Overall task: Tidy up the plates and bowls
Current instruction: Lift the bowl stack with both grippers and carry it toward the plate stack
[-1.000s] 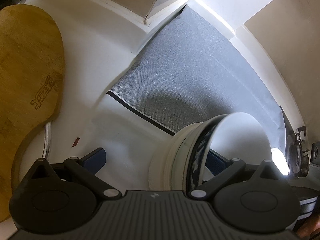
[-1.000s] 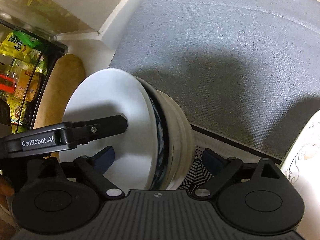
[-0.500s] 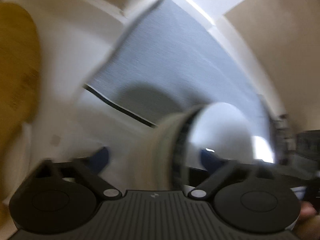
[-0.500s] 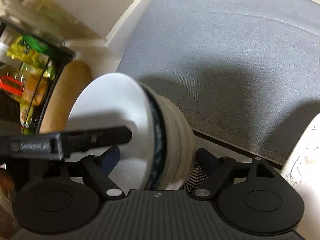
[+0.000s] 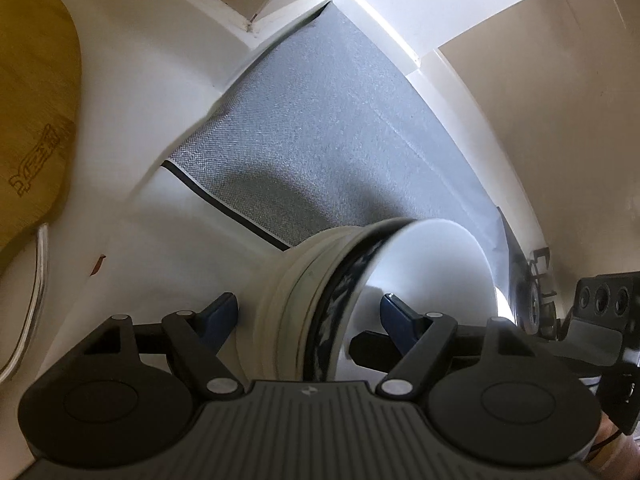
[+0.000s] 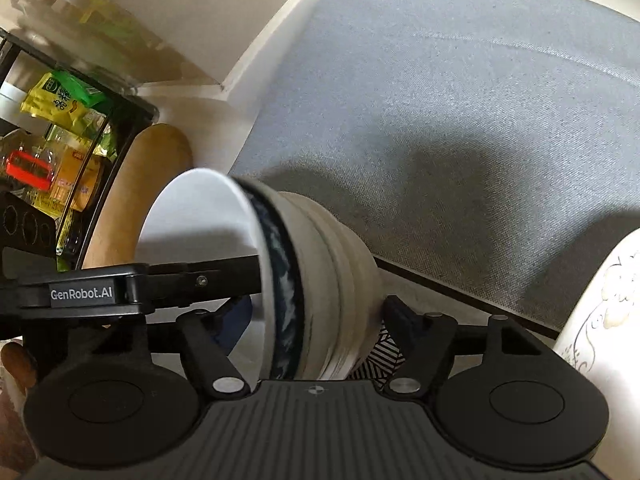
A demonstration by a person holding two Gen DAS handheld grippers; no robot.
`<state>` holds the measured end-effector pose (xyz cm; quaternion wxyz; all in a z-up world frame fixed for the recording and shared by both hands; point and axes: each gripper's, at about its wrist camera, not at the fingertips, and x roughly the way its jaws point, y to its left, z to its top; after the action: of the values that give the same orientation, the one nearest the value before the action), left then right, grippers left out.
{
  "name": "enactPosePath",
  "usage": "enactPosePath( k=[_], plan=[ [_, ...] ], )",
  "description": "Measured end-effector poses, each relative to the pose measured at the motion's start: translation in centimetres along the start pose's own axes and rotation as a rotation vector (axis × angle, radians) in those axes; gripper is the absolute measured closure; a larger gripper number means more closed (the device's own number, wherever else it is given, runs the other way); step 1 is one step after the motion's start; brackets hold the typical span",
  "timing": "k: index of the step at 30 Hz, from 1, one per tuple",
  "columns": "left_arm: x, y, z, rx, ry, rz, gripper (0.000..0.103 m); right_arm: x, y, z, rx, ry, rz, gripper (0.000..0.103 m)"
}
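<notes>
Stack of bowls (image 5: 320, 300) on edge between left tongs (image 5: 308, 316), right tongs (image 6: 318, 316) closing

Both fingers (image 5: 390, 308) closing around bowl stack (image 5: 320, 300); stack tilted slightly.

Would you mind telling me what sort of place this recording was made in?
Probably a home kitchen: a stack of bowls is held over a grey mat on a white counter, beside a wooden cutting board and shelved snack packets.

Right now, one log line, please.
bowl stack: between both jaws | left gripper: just closing | right gripper: just closing | grip: unclear
</notes>
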<state>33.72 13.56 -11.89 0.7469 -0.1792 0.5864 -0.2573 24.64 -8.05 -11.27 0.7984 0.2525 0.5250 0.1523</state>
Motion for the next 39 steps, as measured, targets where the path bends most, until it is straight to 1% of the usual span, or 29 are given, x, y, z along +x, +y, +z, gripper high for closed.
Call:
enactPosePath(
  k=[8, 13, 17, 27, 33, 39],
  plan=[
    [0.0, 0.3, 0.9, -0.041, 0.016, -0.045, 0.021, -0.7, -0.5, 0.5, 0.059, -0.003, -0.007, 0.032],
    [-0.4, 0.2, 1.3, -0.051, 0.019, -0.051, 0.021, -1.2, -0.7, 0.7, 0.076, -0.002, -0.010, 0.032],
    [-0.9, -0.1, 1.5, -0.050, 0.021, -0.043, 0.021, -1.8, -0.8, 0.7, 0.089, -0.002, -0.011, 0.032],
    [-1.6, -3.4, 2.2, -0.008, 0.021, -0.039, 0.021, -4.2, -1.5, 1.1, 0.126, -0.030, -0.008, 0.032],
    [-1.4, -5.8, 2.6, 0.044, 0.033, -0.066, 0.021, -6.3, -2.4, 0.7, 0.154, -0.072, -0.027, 0.032],
    [0.3, -9.3, 2.7, 0.102, 0.073, -0.101, 0.021, -9.0, -4.4, 0.1, 0.209, -0.121, -0.062, 0.032]
  ],
)
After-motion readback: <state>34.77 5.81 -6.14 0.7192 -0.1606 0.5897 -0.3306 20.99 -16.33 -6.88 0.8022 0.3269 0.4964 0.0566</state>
